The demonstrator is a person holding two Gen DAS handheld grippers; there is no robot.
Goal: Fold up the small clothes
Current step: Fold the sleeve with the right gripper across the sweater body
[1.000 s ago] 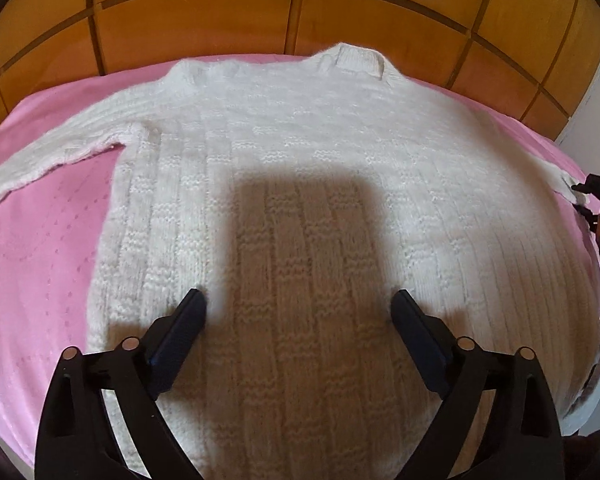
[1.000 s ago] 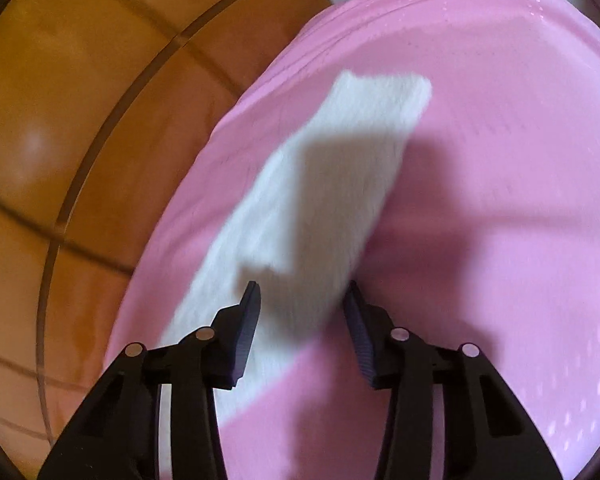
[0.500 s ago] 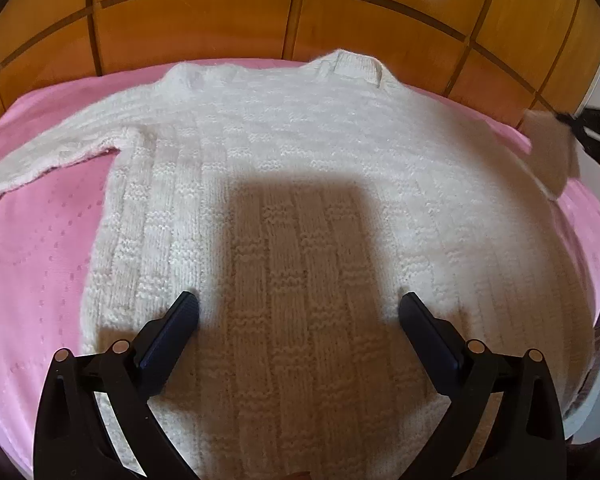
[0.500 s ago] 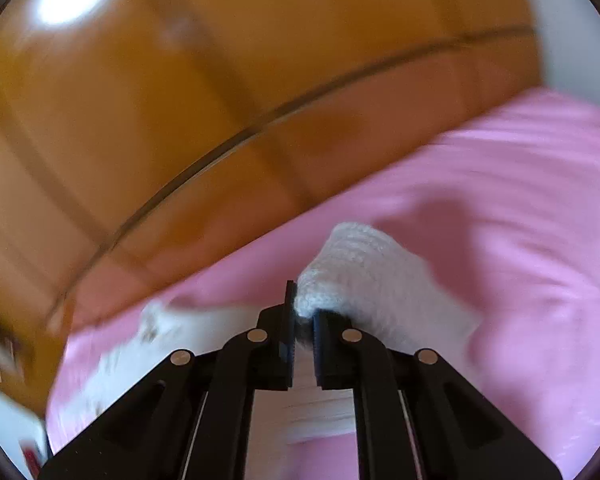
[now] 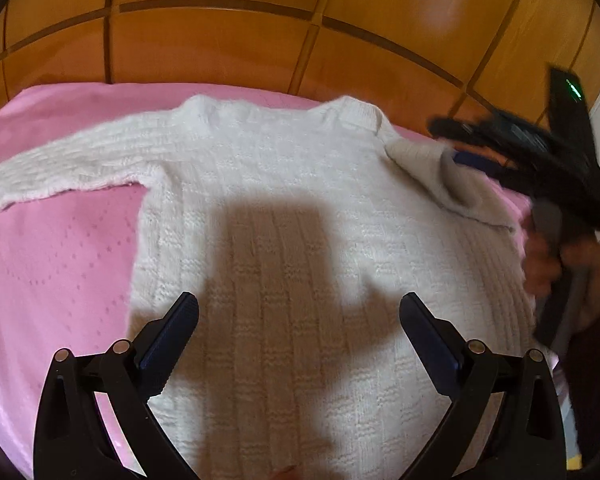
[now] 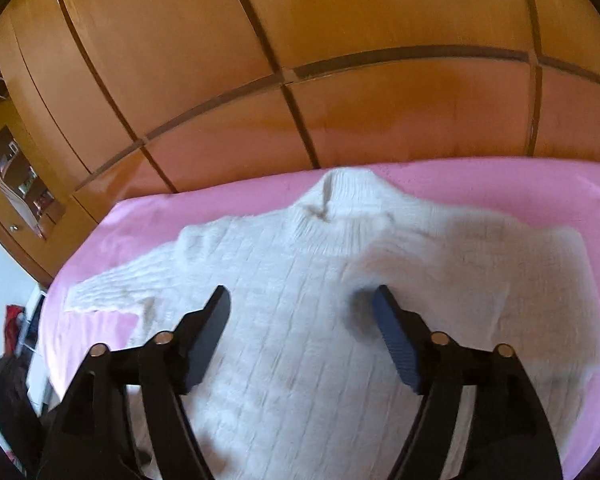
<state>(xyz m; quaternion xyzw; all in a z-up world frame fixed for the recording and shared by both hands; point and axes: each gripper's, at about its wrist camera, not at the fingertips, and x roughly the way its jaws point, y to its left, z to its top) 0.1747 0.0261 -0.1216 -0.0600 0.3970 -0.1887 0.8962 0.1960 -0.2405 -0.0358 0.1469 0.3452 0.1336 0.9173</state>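
The right sleeve (image 6: 480, 264) lies folded across the white knit sweater (image 5: 300, 240); both tongs, left (image 5: 299, 334) and right (image 6: 300, 320), hang spread apart, empty. Next, probably, the left sleeve (image 5: 60, 176).

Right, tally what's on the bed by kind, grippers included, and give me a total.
Sweater: 1
Pink bedspread: 1
Grippers: 2, left gripper and right gripper, both open
Total: 4

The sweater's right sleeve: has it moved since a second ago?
Yes. The right sleeve lay stretched out on the pink bedspread; it is now folded in over the sweater body, and the right gripper is open.
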